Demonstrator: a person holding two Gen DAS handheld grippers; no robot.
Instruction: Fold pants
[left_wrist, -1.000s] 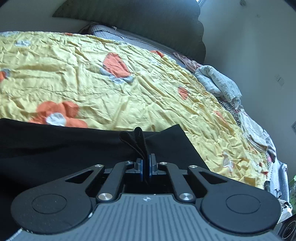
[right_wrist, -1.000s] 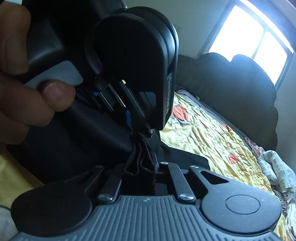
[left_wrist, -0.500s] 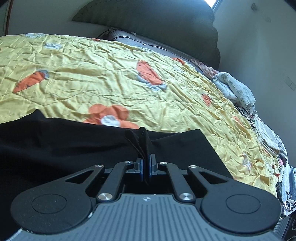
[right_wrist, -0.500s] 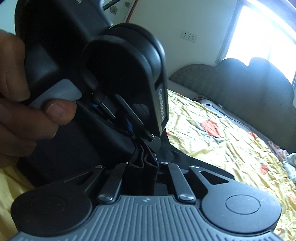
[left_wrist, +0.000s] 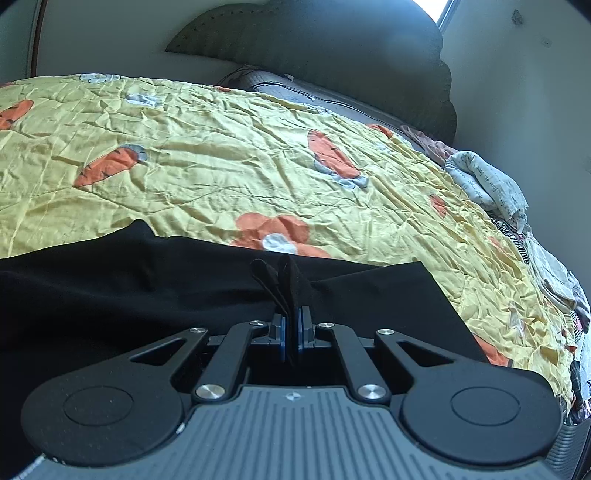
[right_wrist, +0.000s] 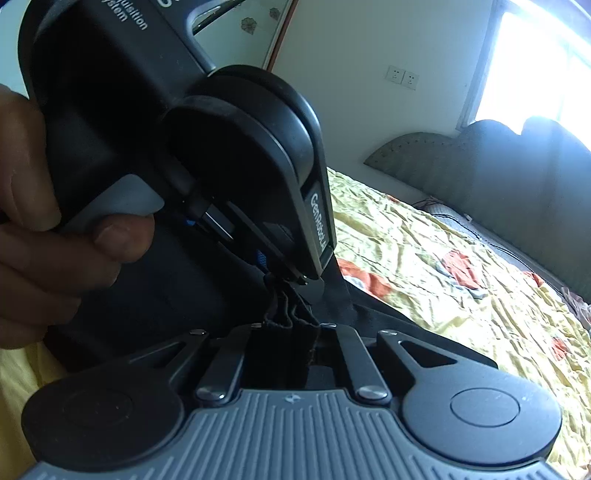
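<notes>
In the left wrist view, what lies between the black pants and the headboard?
Only the yellow bedspread lies between the pants and the headboard, plus a dark pillow at its foot.

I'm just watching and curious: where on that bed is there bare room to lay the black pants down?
The yellow bedspread lies bare between the pants and the dark headboard. The bed's right edge is crowded with heaped laundry. Beside the pants both grippers sit close together.

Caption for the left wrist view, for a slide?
Left gripper shut on black pants spread over a yellow carrot-print quilt.
</notes>
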